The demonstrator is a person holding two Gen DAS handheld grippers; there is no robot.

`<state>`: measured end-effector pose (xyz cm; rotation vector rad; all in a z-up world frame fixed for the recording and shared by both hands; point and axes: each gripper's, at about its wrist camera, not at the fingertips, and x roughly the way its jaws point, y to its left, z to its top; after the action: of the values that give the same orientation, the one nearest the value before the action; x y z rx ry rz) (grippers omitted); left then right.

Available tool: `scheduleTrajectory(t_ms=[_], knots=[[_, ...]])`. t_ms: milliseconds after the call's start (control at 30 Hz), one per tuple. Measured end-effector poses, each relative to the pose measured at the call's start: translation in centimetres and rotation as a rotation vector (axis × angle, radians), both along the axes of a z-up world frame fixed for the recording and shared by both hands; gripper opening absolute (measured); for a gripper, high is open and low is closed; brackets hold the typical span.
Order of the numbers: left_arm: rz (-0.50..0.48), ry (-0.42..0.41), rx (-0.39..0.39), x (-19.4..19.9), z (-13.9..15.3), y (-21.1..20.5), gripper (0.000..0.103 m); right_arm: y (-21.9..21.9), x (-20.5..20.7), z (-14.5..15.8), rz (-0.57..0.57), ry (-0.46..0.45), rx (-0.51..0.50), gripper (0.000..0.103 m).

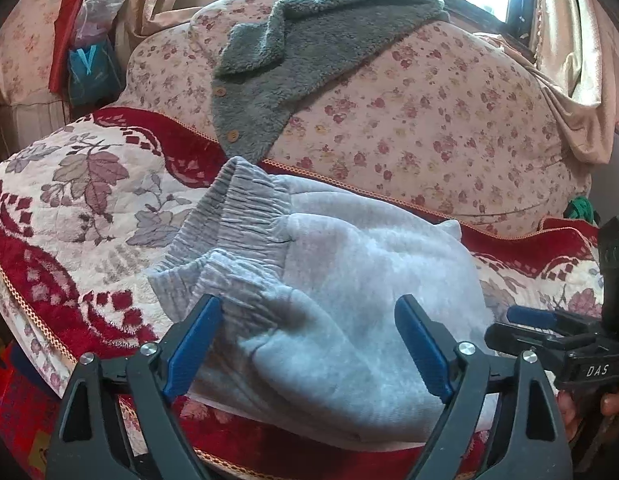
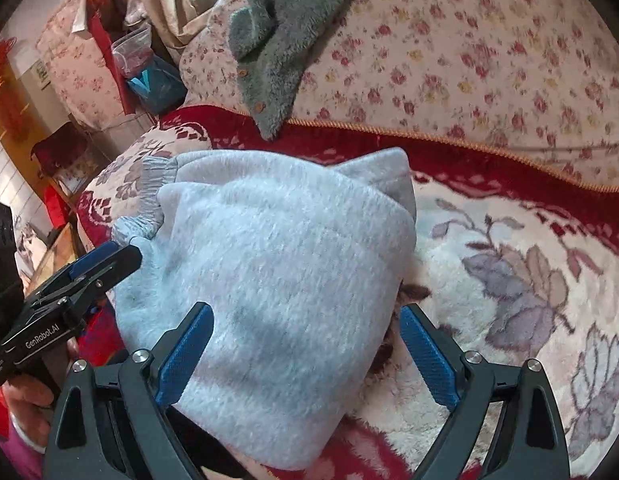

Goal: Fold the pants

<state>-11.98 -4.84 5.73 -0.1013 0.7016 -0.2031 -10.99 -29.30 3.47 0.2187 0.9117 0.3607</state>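
Observation:
Light grey fleece pants (image 1: 341, 292) lie folded in a compact bundle on a red and white floral blanket (image 1: 77, 200), ribbed cuffs (image 1: 229, 232) at the left end. They also show in the right wrist view (image 2: 277, 272). My left gripper (image 1: 309, 340) is open, its blue pads either side of the bundle's near edge, holding nothing. My right gripper (image 2: 305, 352) is open over the bundle's near right end. Each gripper shows at the edge of the other's view, the right one (image 1: 549, 340) and the left one (image 2: 81, 280).
A dark grey fuzzy cardigan (image 1: 309, 60) lies on a pink floral quilt roll (image 1: 449, 140) behind the pants. Curtains and a window are at the back. Bags and boxes (image 1: 89, 60) are stacked at the left.

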Motion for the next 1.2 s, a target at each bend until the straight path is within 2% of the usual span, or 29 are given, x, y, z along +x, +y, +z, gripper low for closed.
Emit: scheduleTrajectory(t_ms=[200, 400, 567, 700, 767, 833, 1000, 1133, 1200], knots=[[0.014, 0.02, -0.023, 1.1, 0.0, 1.6, 0.096, -1.4, 0.1, -0.7, -0.012, 0.046, 0.082, 0.103], [0.015, 0.093, -0.15, 3.5, -0.8, 4.5, 0.097, -2.8, 0.8, -2.1, -0.052, 0.115, 0.149, 0.103], [0.06, 0.106, -0.127, 4.2, -1.5, 6.1, 0.097, -3.2, 1.2, -2.6, -0.064, 0.134, 0.168, 0.103], [0.053, 0.166, -0.174, 4.7, -3.2, 7.5, 0.097, -2.8, 1.5, -2.7, -0.031, 0.12, 0.187, 0.103], [0.039, 0.167, -0.211, 4.8, -3.3, 8.1, 0.097, -2.8, 1.8, -3.0, -0.031, 0.121, 0.192, 0.103], [0.03, 0.168, -0.215, 5.0, -3.3, 8.3, 0.097, -2.9, 2.2, -3.5, -0.035, 0.132, 0.218, 0.103], [-0.016, 0.178, -0.274, 5.6, -3.2, 8.2, 0.098, -3.7, 3.1, -5.0, -0.055, 0.191, 0.331, 0.103], [-0.039, 0.173, -0.355, 5.8, -2.8, 8.3, 0.099, -3.7, 3.3, -5.0, -0.063, 0.19, 0.315, 0.103], [-0.043, 0.156, -0.359, 5.9, -2.4, 8.1, 0.102, -3.6, 3.5, -4.8, -0.058, 0.179, 0.299, 0.103]])
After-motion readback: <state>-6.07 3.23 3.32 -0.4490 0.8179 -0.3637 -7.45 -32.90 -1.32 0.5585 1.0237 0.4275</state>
